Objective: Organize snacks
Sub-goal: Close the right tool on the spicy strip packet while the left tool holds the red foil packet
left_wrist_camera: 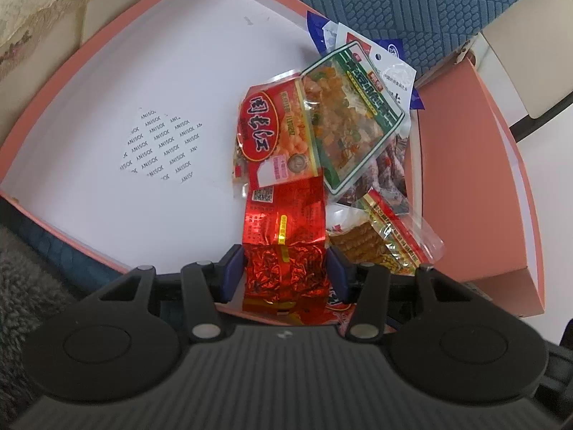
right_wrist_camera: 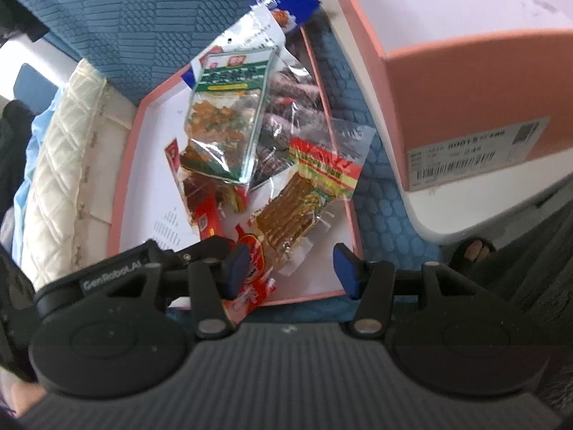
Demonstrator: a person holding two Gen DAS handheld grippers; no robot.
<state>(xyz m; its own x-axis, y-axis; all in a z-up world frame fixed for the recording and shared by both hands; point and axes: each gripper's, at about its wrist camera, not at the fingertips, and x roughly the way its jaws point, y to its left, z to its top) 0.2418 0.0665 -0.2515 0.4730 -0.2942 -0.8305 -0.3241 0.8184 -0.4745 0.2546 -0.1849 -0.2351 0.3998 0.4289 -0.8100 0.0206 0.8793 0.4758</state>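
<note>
A pink box lid (left_wrist_camera: 107, 82) with a white inside holds a pile of snack packets at its right side. My left gripper (left_wrist_camera: 284, 272) is shut on a red foil packet (left_wrist_camera: 286, 240), low over the lid's near edge. Beyond it lie a red peanut packet (left_wrist_camera: 272, 132), a green-bordered clear packet (left_wrist_camera: 354, 114), and a packet of brown sticks (left_wrist_camera: 386, 243). In the right wrist view my right gripper (right_wrist_camera: 292, 268) is open over the lid's near edge (right_wrist_camera: 308, 295). An orange-red packet (right_wrist_camera: 250, 276) lies by its left finger. The green-bordered packet (right_wrist_camera: 229, 122) and stick packet (right_wrist_camera: 304, 197) lie ahead.
The pink box base (left_wrist_camera: 476, 186) stands right of the lid; its barcode label (right_wrist_camera: 476, 154) shows in the right wrist view. Everything rests on a blue patterned cushion (right_wrist_camera: 143, 18). A cream quilted cover (right_wrist_camera: 61, 150) lies left. A grey fuzzy fabric (left_wrist_camera: 25, 279) lies near left.
</note>
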